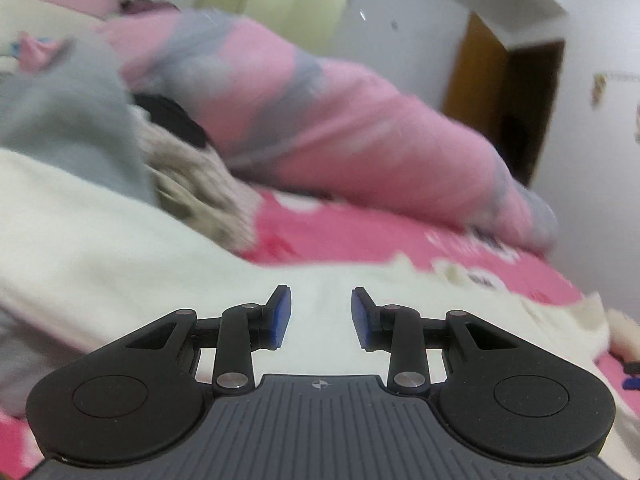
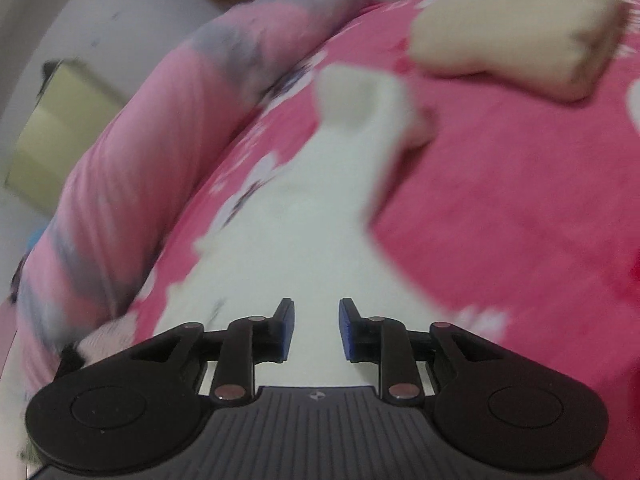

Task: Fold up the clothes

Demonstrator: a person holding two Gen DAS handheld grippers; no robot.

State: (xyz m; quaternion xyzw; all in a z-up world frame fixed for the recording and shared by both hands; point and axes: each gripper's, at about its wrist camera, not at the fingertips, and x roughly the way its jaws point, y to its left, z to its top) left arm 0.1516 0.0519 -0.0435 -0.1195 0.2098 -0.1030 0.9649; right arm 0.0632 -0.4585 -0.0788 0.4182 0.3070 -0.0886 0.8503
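Currently: white garment spread flat on pink bed cover, sleeve reaching far side, presumably laid out for folding. Left tool and right tool both narrowly parted over it, nothing gripped (frames blurred). Folded beige garment parked far right, apparently finished.

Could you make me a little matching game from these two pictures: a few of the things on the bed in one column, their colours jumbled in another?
Things:
1. garment under the grippers
2. folded pile
3. bed sheet
4. rolled quilt

Colours:
A. deep pink with white print
B. white
C. pale pink and grey
D. beige

Pairs: 1-B, 2-D, 3-A, 4-C
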